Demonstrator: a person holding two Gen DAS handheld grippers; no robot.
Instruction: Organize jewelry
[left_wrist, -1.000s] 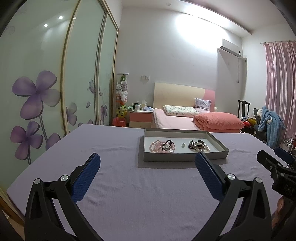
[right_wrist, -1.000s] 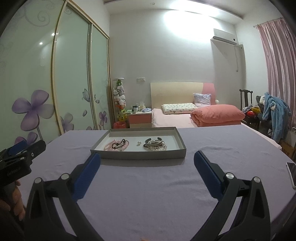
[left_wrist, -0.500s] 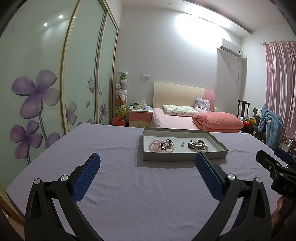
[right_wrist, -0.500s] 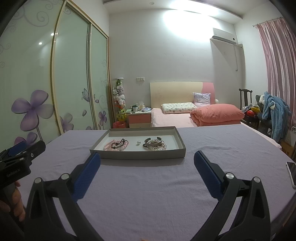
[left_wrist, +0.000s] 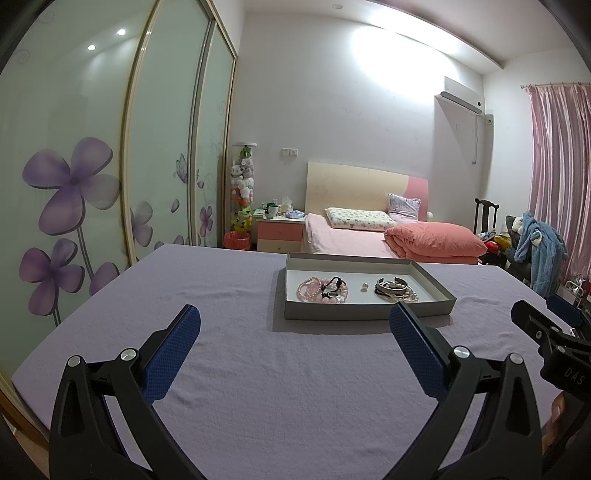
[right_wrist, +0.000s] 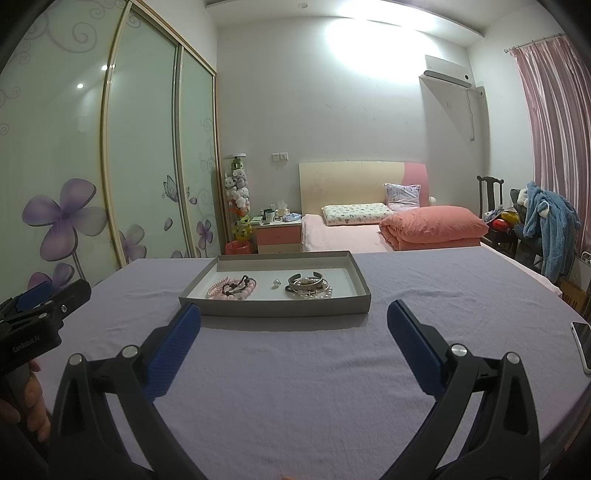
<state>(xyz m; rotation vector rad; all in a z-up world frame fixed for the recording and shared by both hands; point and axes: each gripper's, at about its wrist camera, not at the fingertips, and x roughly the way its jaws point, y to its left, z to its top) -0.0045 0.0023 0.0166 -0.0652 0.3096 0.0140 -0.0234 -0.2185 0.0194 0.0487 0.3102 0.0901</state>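
The left gripper (left_wrist: 294, 325), black-framed with blue textured pads, hovers with its jaws spread wide and nothing between them, low over the near part of the lavender cloth-covered table (left_wrist: 207, 295). Ahead of it and slightly to its right, toward the table's far edge, sits the shallow grey rectangular cardboard tray (left_wrist: 354, 315) with a white floor. Inside the tray, from left to right, lie a cluster of pink beaded bracelets (left_wrist: 312, 290) tangled with a dark cord bracelet (left_wrist: 332, 286), then a small single pearl-like bead (left_wrist: 364, 286) alone near the middle, then stacked silver bangles (left_wrist: 392, 286) with a string of pale beads beside them. The right gripper (right_wrist: 294, 322), of the same build, is likewise opened wide and empty, aimed almost straight at the tray's near wall, well short of it. At the table's right edge lies a white-edged smartphone (right_wrist: 583, 341), partly cut off.
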